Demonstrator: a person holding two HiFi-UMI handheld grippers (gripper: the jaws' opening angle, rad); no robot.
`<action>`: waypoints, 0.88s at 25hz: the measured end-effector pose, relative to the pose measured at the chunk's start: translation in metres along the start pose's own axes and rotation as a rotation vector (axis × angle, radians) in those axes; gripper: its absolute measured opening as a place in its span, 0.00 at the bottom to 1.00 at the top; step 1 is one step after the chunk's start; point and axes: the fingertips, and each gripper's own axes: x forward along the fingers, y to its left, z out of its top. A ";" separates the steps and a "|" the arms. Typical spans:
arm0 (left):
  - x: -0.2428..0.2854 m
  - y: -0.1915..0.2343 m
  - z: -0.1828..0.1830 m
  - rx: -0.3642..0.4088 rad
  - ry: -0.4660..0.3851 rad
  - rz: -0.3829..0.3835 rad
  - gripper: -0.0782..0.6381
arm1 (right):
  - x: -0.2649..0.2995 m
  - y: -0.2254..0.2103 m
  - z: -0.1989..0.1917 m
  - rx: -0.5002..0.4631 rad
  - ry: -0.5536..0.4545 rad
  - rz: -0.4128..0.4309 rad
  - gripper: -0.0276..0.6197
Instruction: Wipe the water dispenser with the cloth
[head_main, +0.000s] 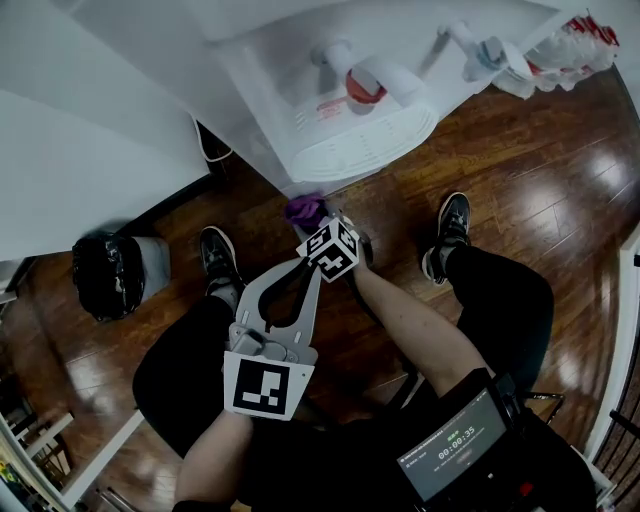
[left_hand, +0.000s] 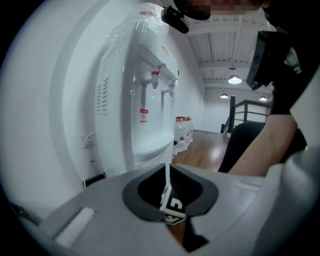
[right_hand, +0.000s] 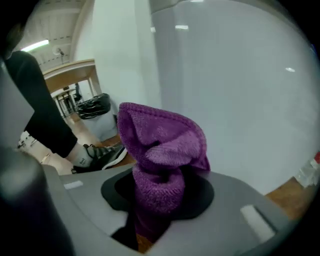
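Closest in, we are holding the left gripper (head_main: 308, 268) above our knees. Its own view is showing what the head view cannot: the jaws are pressing flat together with nothing between them, and the marker cube (left_hand: 173, 210) of the other gripper is sitting just beyond their tips.

Right past it, at twelve o'clock in the head view, the right gripper (right_hand: 152, 215) is pointing down toward the floor. From above, its cube is hiding the jaws, but its own view is showing them clamping on a bunched purple cloth (right_hand: 162, 150), whose folds are standing up out of the grip.

In the head view the cloth is sticking out at eleven o'clock from the cube, low by the foot of the water dispenser (head_main: 350, 150). In the right gripper view the dispenser's white panel is filling everything behind the cloth; whether the two are touching we cannot tell.

Only the left gripper view is giving us the dispenser upright, its taps (left_hand: 152, 80) hanging above the drip tray (left_hand: 150, 147).

Off at nine o'clock a bin (head_main: 115, 270) lined with a black bag is standing on the wooden floor (head_main: 520, 180). Farthest, at one o'clock, water bottles (head_main: 585, 40) are standing beyond the dispenser.
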 end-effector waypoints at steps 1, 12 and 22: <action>0.000 0.000 0.000 0.003 0.000 -0.002 0.17 | 0.005 0.010 0.001 -0.033 0.000 0.034 0.26; 0.005 -0.005 -0.008 -0.079 0.028 -0.013 0.17 | -0.040 -0.218 -0.112 0.183 0.153 -0.281 0.26; 0.011 -0.013 -0.022 -0.075 0.086 -0.031 0.17 | -0.019 -0.222 -0.136 0.271 0.221 -0.412 0.26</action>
